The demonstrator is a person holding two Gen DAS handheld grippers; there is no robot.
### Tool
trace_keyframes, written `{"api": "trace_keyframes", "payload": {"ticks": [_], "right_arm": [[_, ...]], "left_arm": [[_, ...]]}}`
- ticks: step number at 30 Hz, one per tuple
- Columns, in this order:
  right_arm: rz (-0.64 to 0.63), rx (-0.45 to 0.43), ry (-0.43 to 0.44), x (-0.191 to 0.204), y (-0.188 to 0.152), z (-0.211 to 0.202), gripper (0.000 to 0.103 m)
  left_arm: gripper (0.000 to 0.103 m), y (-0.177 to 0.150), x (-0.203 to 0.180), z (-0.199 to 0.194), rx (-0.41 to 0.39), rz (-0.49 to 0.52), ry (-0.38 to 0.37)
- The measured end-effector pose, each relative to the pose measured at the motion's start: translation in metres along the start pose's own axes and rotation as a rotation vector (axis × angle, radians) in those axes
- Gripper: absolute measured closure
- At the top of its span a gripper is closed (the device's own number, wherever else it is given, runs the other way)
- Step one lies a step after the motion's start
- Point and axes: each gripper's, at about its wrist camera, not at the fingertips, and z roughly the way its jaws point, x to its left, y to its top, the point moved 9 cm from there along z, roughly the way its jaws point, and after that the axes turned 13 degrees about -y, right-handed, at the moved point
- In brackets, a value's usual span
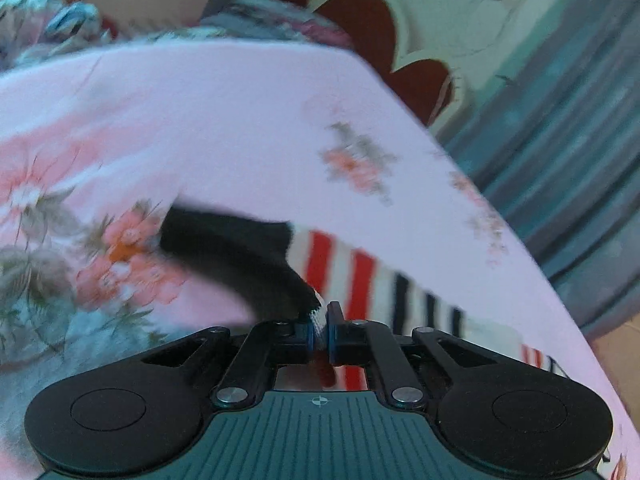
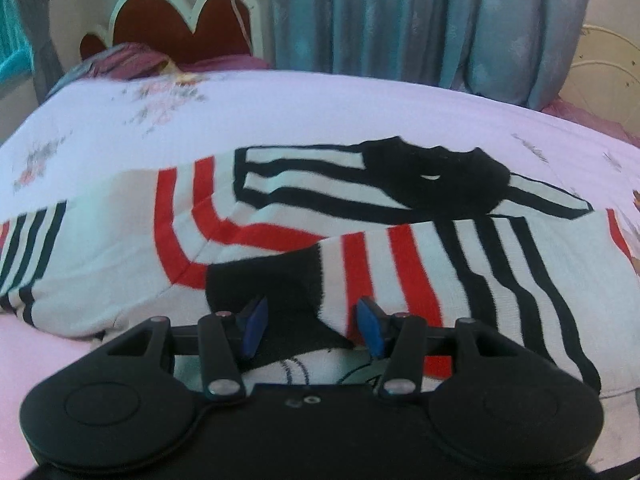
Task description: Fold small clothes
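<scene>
A small white sweater (image 2: 280, 216) with red and black stripes and black collar and cuffs lies spread on the pink floral bedsheet (image 2: 280, 100). My right gripper (image 2: 312, 320) is open, its blue pads (image 2: 256, 320) on either side of a black cuff (image 2: 264, 280) folded onto the sweater's body. In the left wrist view my left gripper (image 1: 319, 320) is shut on the sweater's edge next to a black cuff (image 1: 240, 252), with the striped cloth (image 1: 360, 276) trailing to the right. The view is motion-blurred.
A red headboard with a cream scalloped frame (image 2: 184, 20) stands at the bed's far end, with crumpled bedding (image 2: 128, 60) below it. Grey-blue curtains (image 2: 420, 20) hang behind the bed. The bed's edge (image 1: 500, 216) drops off on the right in the left wrist view.
</scene>
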Motion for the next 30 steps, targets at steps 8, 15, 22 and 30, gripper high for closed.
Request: {"api": "trace_keyframes", "payload": {"ticks": [8, 15, 22, 30], "right_arm": [[0.051, 0.007, 0.078, -0.016, 0.003, -0.002, 0.055], [0.141, -0.027, 0.095, -0.074, 0.008, -0.021, 0.055], [0.189, -0.031, 0.058, -0.133, -0.005, -0.027, 0.052], [0.174, -0.048, 0.143, -0.128, -0.007, -0.035, 0.042]], "left_arm": [[0.097, -0.014, -0.148, -0.011, 0.005, 0.341, -0.178], [0.097, -0.111, -0.280, 0.017, 0.163, 0.552, -0.380], [0.097, -0.224, -0.329, 0.053, 0.380, 0.734, -0.388], [0.029, -0.234, -0.315, 0.024, 0.389, 0.808, -0.329]]}}
